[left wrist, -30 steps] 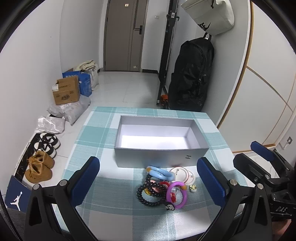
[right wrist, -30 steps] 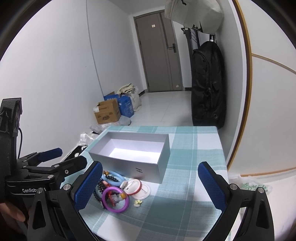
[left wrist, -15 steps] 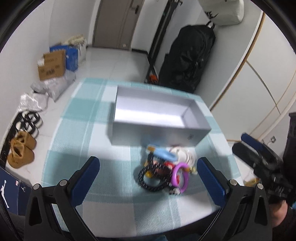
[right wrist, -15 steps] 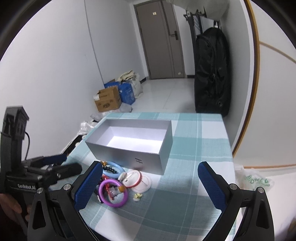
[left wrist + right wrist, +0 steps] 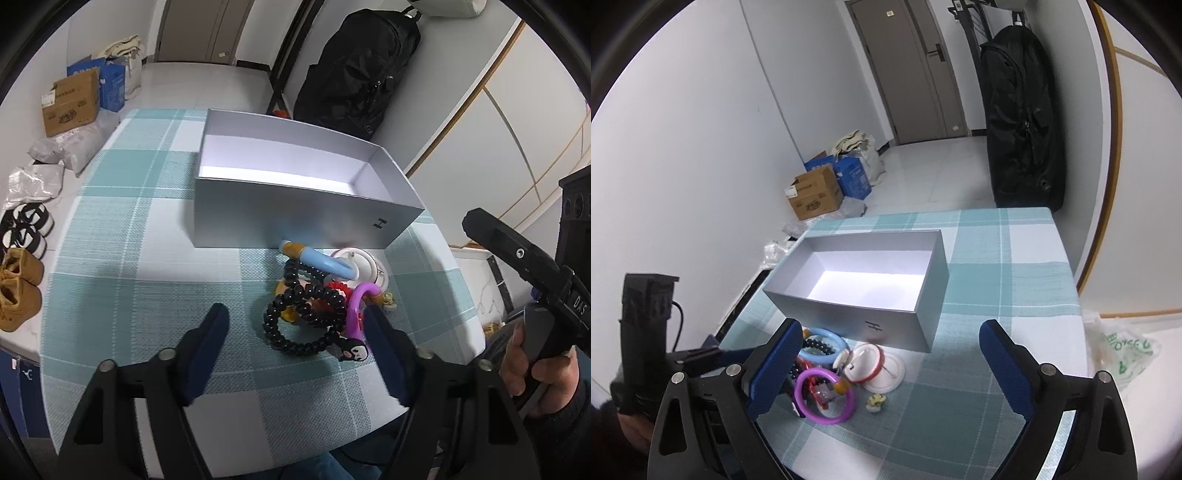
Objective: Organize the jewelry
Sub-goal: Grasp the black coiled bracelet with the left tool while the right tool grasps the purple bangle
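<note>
An empty grey box [image 5: 295,206] stands on the checked tablecloth, also in the right wrist view [image 5: 864,314]. In front of it lies a jewelry pile: a black bead bracelet [image 5: 306,325], a purple ring bangle [image 5: 356,314] [image 5: 825,400], a light blue bangle [image 5: 321,260] [image 5: 823,345], and a white and red round piece [image 5: 364,264] [image 5: 871,363]. My left gripper [image 5: 295,325] is open, low over the pile, its fingers either side of the black bracelet. My right gripper [image 5: 890,363] is open, above the table's near right part, holding nothing.
The table's [image 5: 122,229] left edge drops to a floor with shoes [image 5: 20,280], bags and cardboard boxes [image 5: 70,101]. A black bag [image 5: 354,62] hangs behind the table. A small flower charm [image 5: 875,400] lies beside the pile. A plastic bag [image 5: 1123,350] lies right of the table.
My left gripper has come forward and down over the jewelry pile and narrowed its opening around the black bracelet. My right gripper has risen a little and stays open.
</note>
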`<state>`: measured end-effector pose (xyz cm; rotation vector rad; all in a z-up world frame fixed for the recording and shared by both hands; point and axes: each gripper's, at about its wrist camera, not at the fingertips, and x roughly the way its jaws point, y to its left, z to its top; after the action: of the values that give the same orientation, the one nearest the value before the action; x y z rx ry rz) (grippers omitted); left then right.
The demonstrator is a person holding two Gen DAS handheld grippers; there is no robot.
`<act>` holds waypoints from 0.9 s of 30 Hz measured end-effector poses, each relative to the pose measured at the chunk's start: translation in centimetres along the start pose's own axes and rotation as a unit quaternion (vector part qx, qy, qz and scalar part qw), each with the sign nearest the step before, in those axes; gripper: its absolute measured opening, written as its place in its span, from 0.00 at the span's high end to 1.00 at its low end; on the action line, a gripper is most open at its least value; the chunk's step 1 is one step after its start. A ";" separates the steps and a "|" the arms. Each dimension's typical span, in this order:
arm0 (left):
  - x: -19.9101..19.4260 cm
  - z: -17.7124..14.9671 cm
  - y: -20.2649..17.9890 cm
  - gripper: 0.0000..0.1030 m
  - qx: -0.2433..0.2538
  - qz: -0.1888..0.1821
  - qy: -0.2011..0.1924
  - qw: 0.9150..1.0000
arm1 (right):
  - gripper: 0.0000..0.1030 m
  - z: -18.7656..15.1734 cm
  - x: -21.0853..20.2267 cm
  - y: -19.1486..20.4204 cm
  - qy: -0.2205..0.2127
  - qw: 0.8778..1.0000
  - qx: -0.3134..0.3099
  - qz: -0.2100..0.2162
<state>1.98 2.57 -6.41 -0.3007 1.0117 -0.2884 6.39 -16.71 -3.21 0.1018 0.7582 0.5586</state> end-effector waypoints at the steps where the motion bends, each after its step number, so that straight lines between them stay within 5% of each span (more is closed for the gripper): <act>1: 0.0 0.0 0.2 0.42 -0.002 -0.005 0.002 1.000 | 0.06 0.1 0.0 0.0 0.000 1.000 0.002 0.001; 7: 0.1 0.3 2.1 0.51 -0.030 -0.018 -0.001 0.999 | 0.06 0.4 0.0 -0.2 -0.002 1.000 0.012 0.010; 13: 0.6 0.4 2.5 0.81 -0.038 -0.035 0.003 0.999 | 0.06 0.5 -0.2 -0.4 -0.006 1.000 0.019 0.015; 21: -0.1 0.3 3.0 0.94 -0.052 -0.040 0.004 0.998 | 0.06 0.4 -0.2 -0.6 -0.006 1.000 0.025 0.013; 27: -0.7 0.2 2.0 0.95 -0.033 -0.038 0.011 0.999 | 0.06 0.0 0.1 -0.2 0.006 1.000 0.015 0.005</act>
<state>2.05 4.65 -6.52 -0.3969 1.0347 -0.3281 6.54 -16.85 -3.26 0.1300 0.7776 0.5580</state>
